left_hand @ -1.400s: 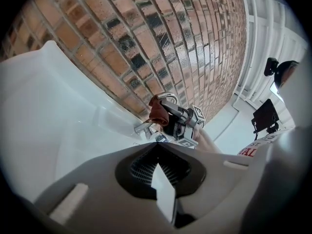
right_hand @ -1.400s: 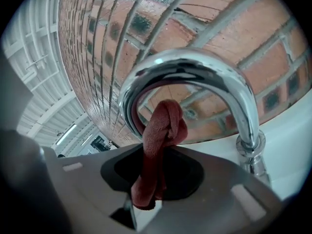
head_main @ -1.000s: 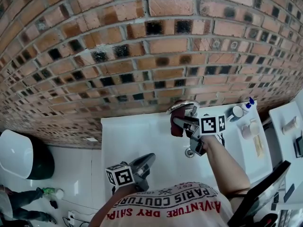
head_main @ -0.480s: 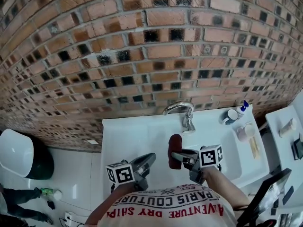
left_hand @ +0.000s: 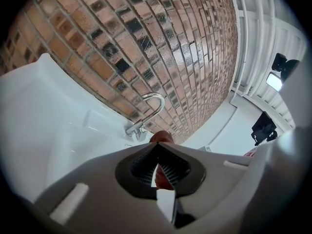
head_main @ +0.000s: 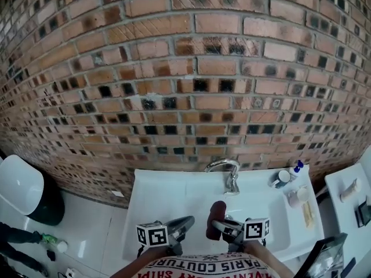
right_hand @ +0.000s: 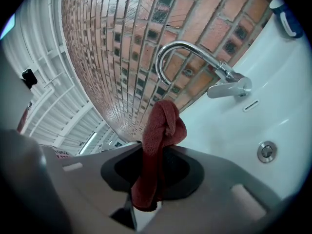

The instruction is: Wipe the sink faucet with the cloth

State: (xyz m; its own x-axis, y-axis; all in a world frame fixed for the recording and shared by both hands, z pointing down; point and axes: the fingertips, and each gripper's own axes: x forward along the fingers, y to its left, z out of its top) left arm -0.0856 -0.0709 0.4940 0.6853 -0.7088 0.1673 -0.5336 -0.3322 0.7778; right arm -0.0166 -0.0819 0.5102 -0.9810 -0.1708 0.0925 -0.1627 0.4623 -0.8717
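Note:
A chrome gooseneck faucet (head_main: 227,173) stands at the back of the white sink (head_main: 174,196), under the brick wall. My right gripper (head_main: 223,227) is shut on a dark red cloth (head_main: 215,218), well in front of the faucet and apart from it. In the right gripper view the cloth (right_hand: 158,145) sticks up bunched from the closed jaws, with the faucet (right_hand: 204,69) beyond it. My left gripper (head_main: 184,223) hangs over the sink's front left, shut on nothing. In the left gripper view the faucet (left_hand: 148,112) and the cloth (left_hand: 161,139) show past its jaws.
On the sink's right ledge stand a cup (head_main: 282,178), a blue-capped bottle (head_main: 297,168) and other small items (head_main: 300,197). The drain (right_hand: 266,151) lies in the basin. A white toilet (head_main: 23,191) with a dark base sits at far left on the tiled floor.
My right gripper has pulled back from the faucet toward the sink's front with the cloth in it. The head view has tilted up, showing more wall. The left gripper stays put.

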